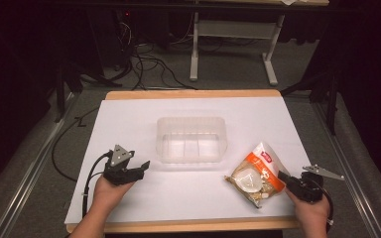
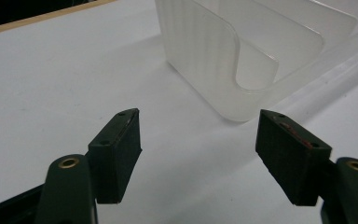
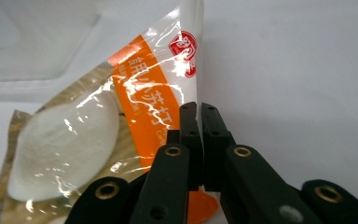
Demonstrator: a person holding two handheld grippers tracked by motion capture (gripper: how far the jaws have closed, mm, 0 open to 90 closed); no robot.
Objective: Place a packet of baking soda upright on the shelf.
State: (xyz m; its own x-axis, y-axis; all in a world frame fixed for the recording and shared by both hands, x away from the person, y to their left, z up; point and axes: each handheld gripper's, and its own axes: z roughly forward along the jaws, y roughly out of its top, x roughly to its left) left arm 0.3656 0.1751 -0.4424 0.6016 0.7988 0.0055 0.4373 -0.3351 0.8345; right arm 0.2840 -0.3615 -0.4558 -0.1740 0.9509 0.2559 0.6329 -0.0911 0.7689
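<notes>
Dark room and grey floor are seen around a counter (image 1: 129,198) with a white top and a wooden edge. Black cables (image 1: 149,67) are seen on the floor behind it, and the white legs of another table (image 1: 194,54) are seen farther back.

A clear plastic box (image 1: 192,140) is set near the middle of the counter. Thin walls are seen inside it, and nothing can be seen in it.

The left gripper (image 1: 140,167) is held by the left hand (image 1: 110,191) just to the left of the box. In the left gripper view, its two black jaws are spread wide apart, and nothing is held between them. The rounded corner of the box (image 2: 223,70) is seen a little past the jaws, not touching them.

A snack bag (image 1: 256,174) is laid on the counter to the right of the box, near its front corner. The bag is clear with an orange stripe, a red mark and something round and white inside. The right gripper (image 1: 282,176) is held by the right hand (image 1: 310,210). In the right gripper view, its jaws are pressed together on the side edge of the bag (image 3: 98,126).
</notes>
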